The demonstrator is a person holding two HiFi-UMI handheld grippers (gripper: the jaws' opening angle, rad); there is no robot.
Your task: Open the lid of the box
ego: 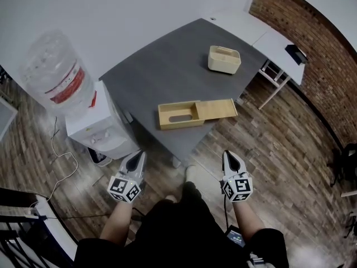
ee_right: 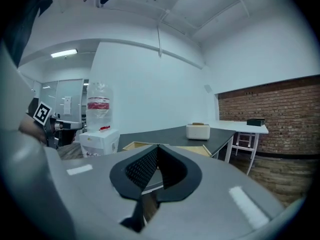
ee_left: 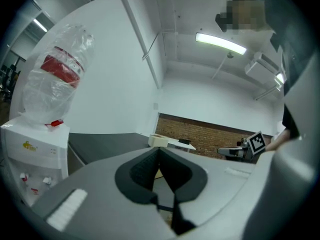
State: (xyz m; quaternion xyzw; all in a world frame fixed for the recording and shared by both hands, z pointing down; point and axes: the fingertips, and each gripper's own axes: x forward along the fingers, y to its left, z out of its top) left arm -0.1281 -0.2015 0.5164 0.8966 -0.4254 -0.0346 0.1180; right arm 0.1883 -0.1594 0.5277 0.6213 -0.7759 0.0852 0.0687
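A flat wooden box (ego: 177, 116) lies near the front edge of the grey table (ego: 167, 66). Its sliding lid (ego: 216, 109) is pushed out to the right, so the tray stands mostly uncovered. In the right gripper view the box (ee_right: 131, 145) and lid (ee_right: 198, 149) show just beyond the jaws. My left gripper (ego: 138, 154) and right gripper (ego: 227, 154) hang over the wooden floor in front of the table, well short of the box. Both are shut with nothing between their jaws, as the left gripper view (ee_left: 159, 149) and the right gripper view (ee_right: 158, 146) also show.
A cream lidded container (ego: 224, 59) sits at the table's far right. A water dispenser (ego: 97, 128) with a large bottle (ego: 54, 74) stands left of the table. A white table (ego: 268, 35) and a brick wall (ego: 329, 66) lie to the right. A cable (ego: 61, 161) trails on the floor.
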